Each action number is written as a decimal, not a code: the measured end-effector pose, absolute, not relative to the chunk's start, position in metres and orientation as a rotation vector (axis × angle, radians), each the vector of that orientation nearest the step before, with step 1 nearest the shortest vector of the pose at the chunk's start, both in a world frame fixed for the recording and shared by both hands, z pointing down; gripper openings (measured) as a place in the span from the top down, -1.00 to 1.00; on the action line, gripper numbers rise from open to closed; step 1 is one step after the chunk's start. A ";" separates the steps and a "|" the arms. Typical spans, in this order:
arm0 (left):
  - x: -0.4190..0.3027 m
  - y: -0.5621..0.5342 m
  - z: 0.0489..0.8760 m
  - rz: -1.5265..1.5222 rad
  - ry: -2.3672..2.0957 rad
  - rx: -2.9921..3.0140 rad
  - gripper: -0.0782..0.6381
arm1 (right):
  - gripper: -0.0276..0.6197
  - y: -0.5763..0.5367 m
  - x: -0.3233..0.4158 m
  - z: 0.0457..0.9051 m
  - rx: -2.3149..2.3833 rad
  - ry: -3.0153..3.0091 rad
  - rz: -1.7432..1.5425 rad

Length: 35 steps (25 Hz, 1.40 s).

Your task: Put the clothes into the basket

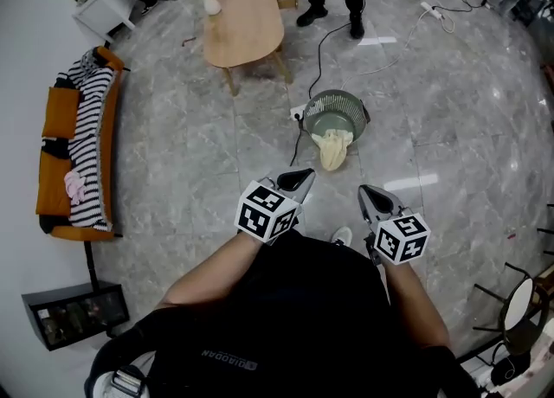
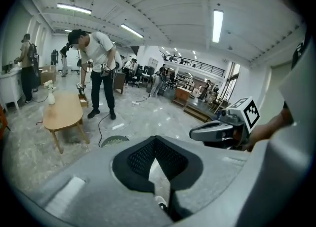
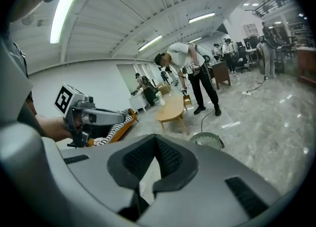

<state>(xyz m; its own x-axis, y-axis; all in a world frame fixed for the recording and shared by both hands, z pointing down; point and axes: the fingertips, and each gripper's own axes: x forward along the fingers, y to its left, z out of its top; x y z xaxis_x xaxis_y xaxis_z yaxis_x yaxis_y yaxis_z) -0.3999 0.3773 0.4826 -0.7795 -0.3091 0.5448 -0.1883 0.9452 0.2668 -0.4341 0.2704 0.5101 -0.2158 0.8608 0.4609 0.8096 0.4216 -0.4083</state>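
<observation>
Both with jaws together and empty, the left hand-held gripper (image 1: 301,180) and right hand-held gripper (image 1: 369,195) are hovering while the black-and-white striped garment (image 1: 89,137) is lying at 9 o'clock, stretched 12-to-6, nearer the left one.

bright | ceiling tubes (image 2: 217,25) overhead | floor (image 1: 450,128) glare | fisheye edges dark

basket (image 1: 346,99): round, grey-green, upright on floor | cream cloth (image 1: 333,150): draped over its near rim

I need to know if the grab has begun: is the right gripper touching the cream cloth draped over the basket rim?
Apart. The head view shows bare floor between the right gripper and the cream cloth hanging over the basket.
</observation>
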 end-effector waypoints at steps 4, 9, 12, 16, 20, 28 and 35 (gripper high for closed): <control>-0.391 0.396 0.489 -0.255 -2.465 0.371 0.78 | 0.87 0.291 -0.428 0.510 -1.383 -2.050 0.128; -0.393 0.409 0.490 -0.258 -2.465 0.412 0.78 | 0.87 0.309 -0.425 0.510 -1.366 -2.065 0.120; -0.393 0.416 0.492 -0.266 -2.465 0.421 0.78 | 0.87 0.316 -0.424 0.509 -1.355 -2.074 0.110; -0.393 0.422 0.495 -0.273 -2.463 0.422 0.78 | 0.87 0.322 -0.425 0.507 -1.346 -2.086 0.106; -0.395 0.423 0.491 -0.269 -2.471 0.435 0.78 | 0.87 0.326 -0.425 0.506 -1.346 -2.093 0.089; -0.394 0.421 0.489 -0.256 -2.472 0.453 0.78 | 0.87 0.326 -0.425 0.509 -1.348 -2.091 0.069; -0.393 0.426 0.488 -0.250 -2.479 0.450 0.78 | 0.87 0.328 -0.423 0.509 -1.348 -2.094 0.063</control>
